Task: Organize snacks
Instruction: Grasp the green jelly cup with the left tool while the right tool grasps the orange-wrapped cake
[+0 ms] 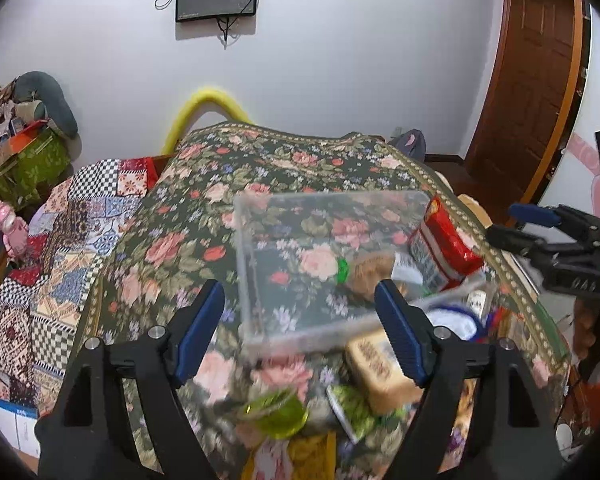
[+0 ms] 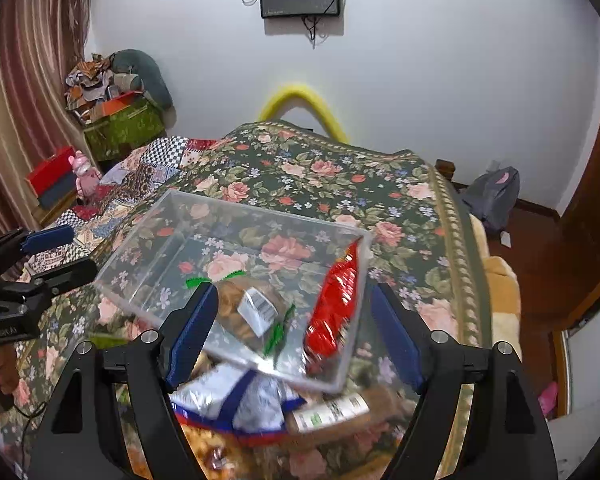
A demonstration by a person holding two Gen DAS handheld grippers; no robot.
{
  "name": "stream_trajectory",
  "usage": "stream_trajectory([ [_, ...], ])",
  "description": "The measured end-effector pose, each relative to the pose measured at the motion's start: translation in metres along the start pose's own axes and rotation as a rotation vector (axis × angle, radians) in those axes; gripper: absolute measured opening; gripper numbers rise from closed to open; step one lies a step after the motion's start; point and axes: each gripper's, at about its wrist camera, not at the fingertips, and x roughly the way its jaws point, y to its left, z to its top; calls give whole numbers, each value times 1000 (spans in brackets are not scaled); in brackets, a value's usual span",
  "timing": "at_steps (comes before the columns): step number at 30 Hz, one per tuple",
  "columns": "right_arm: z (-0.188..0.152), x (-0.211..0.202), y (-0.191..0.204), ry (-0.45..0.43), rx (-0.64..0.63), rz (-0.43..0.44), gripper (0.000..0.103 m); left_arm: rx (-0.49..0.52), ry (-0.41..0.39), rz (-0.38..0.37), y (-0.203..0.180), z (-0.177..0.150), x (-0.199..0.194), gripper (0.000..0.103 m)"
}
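Note:
A clear plastic box sits on the floral bedspread. Inside it lie a red snack packet and a clear bag of brown snacks with a green tie. Loose snacks lie in front of the box: a tan packet, a green jelly cup, a green packet, a blue-white bag. My left gripper is open and empty above the box's near edge. My right gripper is open and empty over the box's near corner.
The floral bedspread covers the bed; a patchwork quilt lies to the left. A yellow tube leans on the wall behind. A wooden door stands at right. The right gripper shows in the left wrist view.

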Motion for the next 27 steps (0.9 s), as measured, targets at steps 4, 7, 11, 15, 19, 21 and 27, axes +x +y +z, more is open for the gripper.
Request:
stream_trajectory([
  [4, -17, -11, -10, 2, 26, -15, 76, -5, 25, 14, 7, -17, -2, 78],
  [7, -33, -18, -19, 18, 50, -38, 77, -28, 54, 6, 14, -32, 0, 78],
  [11, -62, -15, -33, 76, 76, -75, 77, -44, 97, 7, 20, -52, 10, 78],
  [15, -93, -8, -47, 145, 111, -102, 77, -66, 140, 14, 24, -70, 21, 78],
  [19, -120, -2, -58, 200, 156, -120, 77, -81, 174, 7, 25, -83, 31, 78],
  [21, -129, 0, -63, 214, 182, -113, 77, -81, 187, 4, 24, -89, 36, 78],
  [27, -144, 7, -72, 245, 255, -70, 77, -96, 219, -7, 22, -95, 55, 78],
])
